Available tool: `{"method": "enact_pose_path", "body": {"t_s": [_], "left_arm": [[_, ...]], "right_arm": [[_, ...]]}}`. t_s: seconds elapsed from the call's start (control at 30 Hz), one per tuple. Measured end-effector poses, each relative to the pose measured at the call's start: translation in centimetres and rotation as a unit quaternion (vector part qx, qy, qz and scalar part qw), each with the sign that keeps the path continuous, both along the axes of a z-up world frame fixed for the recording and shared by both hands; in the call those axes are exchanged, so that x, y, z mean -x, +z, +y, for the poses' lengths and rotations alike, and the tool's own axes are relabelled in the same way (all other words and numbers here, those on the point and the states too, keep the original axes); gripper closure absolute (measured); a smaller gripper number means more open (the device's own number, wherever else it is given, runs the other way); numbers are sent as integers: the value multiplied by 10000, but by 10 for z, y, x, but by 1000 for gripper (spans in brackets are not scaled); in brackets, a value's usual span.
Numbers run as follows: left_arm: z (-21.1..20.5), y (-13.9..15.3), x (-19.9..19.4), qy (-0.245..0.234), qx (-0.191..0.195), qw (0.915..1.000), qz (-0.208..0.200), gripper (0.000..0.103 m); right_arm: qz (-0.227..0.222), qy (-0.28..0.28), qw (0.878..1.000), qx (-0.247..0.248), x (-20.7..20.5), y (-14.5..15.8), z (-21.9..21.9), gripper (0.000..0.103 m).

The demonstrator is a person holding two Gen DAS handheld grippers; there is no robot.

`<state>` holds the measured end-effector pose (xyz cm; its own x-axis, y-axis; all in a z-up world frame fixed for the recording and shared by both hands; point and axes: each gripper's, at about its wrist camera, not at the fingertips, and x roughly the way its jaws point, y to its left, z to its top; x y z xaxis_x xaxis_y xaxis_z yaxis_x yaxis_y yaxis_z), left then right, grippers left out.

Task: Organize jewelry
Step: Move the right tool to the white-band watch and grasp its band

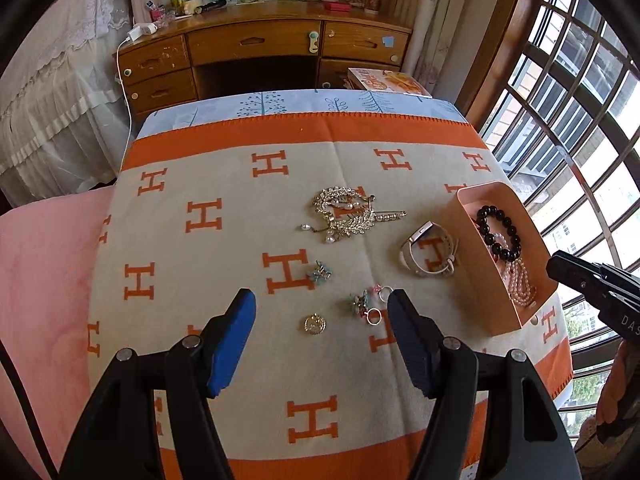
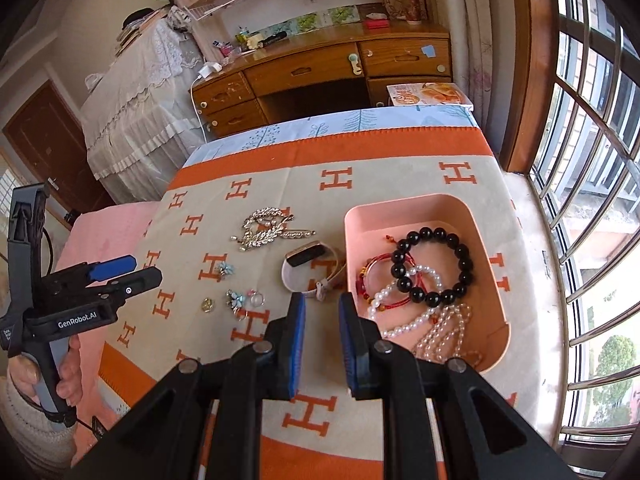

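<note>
Hovering over the blanket with its blue-padded jaws spread wide and nothing between them, the left gripper is looking down on the small loose pieces. The right gripper is hanging near the tray's left wall, its jaws parted by a narrow gap and likewise gripping nothing.

Closest to the left gripper, a ring and a flower-shaped trinket are lying just beside its right pad, with a second ring a little further off and a round gold charm lying on the cloth between the jaws. These are looking light, hard and slippery; on the soft nap they are probably going to skate away, so pinching across a ring's band from above seems the safest hold.

Further out, a white watch is resting on its side close to the pink tray, its strap curled in a loop. The strap is likely bending under pressure, so the stiff case is the better place to grip. Beyond it, the crystal leaf brooch is sprawling, with pearls dangling; it is seeming fragile, and its straight bar is offering a firmer purchase.

Inside the tray, a black bead bracelet is lying over pearl strands and a red cord bracelet.
</note>
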<state>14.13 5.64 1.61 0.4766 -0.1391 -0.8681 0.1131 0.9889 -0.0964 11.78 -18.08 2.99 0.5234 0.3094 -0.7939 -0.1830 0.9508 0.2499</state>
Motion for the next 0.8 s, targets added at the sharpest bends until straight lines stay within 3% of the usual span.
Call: {"method": "enact_pose_path", "body": {"t_s": [0.3,0.43,0.63,0.8], "left_arm": [[24,5,21,52,-45,9999,-97,36],[34,3,18,100,-24,9999,-71,35],[39,-11,4,157,40,9998,63,34],[38,-26,-10,114,129,9997,183,34]], "right_arm": [[-80,415,9990,166,16,15,35,86],[267,404,9983,-312,6,17,38,86],[1213,-516,9839,-1207,-24,-10,27,86],[1725,-1219,9691,-1271,-42,-44,25,86]]}}
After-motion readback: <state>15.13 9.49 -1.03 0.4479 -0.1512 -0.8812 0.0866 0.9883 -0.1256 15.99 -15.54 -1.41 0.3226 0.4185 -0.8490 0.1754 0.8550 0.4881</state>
